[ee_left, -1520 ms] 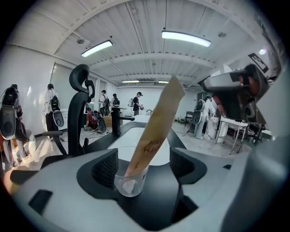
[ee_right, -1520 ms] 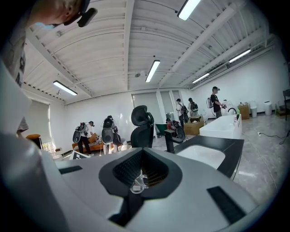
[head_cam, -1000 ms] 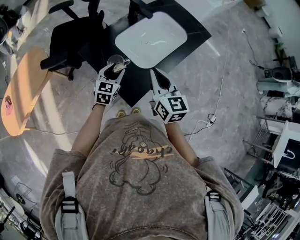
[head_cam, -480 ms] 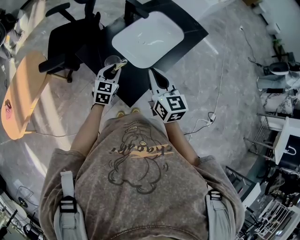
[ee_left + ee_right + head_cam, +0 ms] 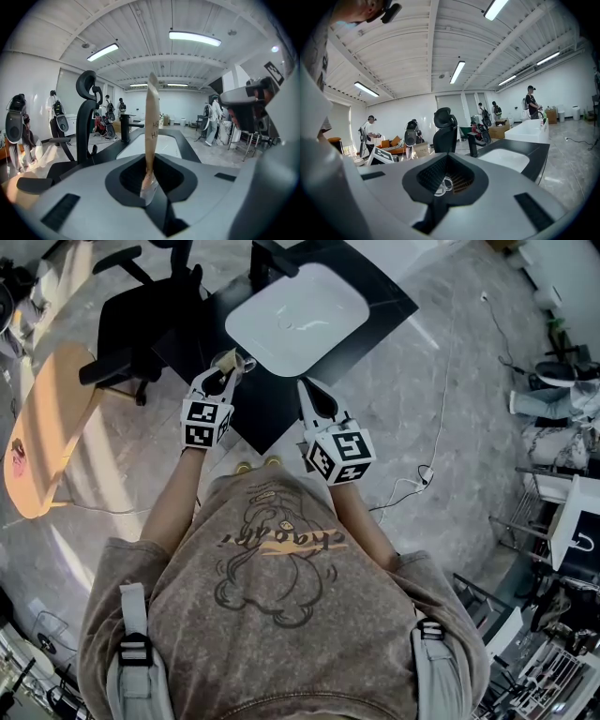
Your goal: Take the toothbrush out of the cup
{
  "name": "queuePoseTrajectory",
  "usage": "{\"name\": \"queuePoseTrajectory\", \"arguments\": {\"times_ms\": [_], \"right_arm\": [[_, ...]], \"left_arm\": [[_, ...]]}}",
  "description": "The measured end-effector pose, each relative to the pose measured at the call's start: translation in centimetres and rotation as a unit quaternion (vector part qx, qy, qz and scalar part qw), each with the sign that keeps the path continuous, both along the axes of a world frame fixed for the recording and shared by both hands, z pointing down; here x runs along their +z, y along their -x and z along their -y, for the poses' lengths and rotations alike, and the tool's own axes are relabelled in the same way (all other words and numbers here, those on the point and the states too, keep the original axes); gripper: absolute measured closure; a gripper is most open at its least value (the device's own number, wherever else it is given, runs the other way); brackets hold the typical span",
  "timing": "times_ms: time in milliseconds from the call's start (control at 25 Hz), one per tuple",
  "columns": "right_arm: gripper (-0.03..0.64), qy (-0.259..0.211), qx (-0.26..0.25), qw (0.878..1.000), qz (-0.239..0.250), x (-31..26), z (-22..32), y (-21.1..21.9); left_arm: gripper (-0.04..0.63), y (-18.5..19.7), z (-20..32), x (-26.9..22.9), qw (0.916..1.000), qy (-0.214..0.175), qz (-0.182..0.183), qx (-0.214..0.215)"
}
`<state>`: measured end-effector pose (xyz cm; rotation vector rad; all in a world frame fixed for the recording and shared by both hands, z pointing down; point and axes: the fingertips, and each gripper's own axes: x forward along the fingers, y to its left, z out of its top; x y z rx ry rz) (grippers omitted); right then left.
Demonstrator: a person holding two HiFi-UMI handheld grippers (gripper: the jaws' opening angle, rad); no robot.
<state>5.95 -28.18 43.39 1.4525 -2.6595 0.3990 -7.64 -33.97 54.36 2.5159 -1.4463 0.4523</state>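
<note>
The task looks to be at its grasping step, with the removal itself not yet done. At the left, the left gripper [image 5: 223,379] reaches onto the small clear glass cup [image 5: 226,358], which stands at the near left part of the black countertop [image 5: 272,404], just beside the sink. In the left gripper view the tan, flat-handled toothbrush [image 5: 151,126] stands upright between the jaws. They are closing on it, and the pads already seem to pinch the lower part of its handle. The cup holds that toothbrush. Whether anything else is in the cup cannot be told, since the gripper covers most of it from above. What is left, by my reading, is to lift the toothbrush up clear of the rim. Further right, the white, rounded-rectangle sink basin [image 5: 298,317] is set into the countertop, and nothing in it can be made out. At the right, the right gripper [image 5: 309,395] hangs over the countertop's near edge, well apart from the cup. Its jaws are drawn together on nothing, and only a small glassy ring that I cannot identify shows through their opening.
</note>
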Motion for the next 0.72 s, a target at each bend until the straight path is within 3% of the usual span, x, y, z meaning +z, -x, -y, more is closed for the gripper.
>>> {"name": "queuePoseTrajectory", "arguments": {"times_ms": [520, 720], "right_arm": [[0.599, 0.017, -0.012, 1.0, 0.0, 1.5, -0.1, 0.7], [0.6, 0.026, -0.016, 1.0, 0.003, 2.2, 0.2, 0.7]], "left_arm": [[0.538, 0.8, 0.2, -8.2, 0.998, -0.029, -0.053, -0.017], [0.538, 0.4, -0.5, -10.7, 0.997, -0.016, -0.075, -0.01]]}}
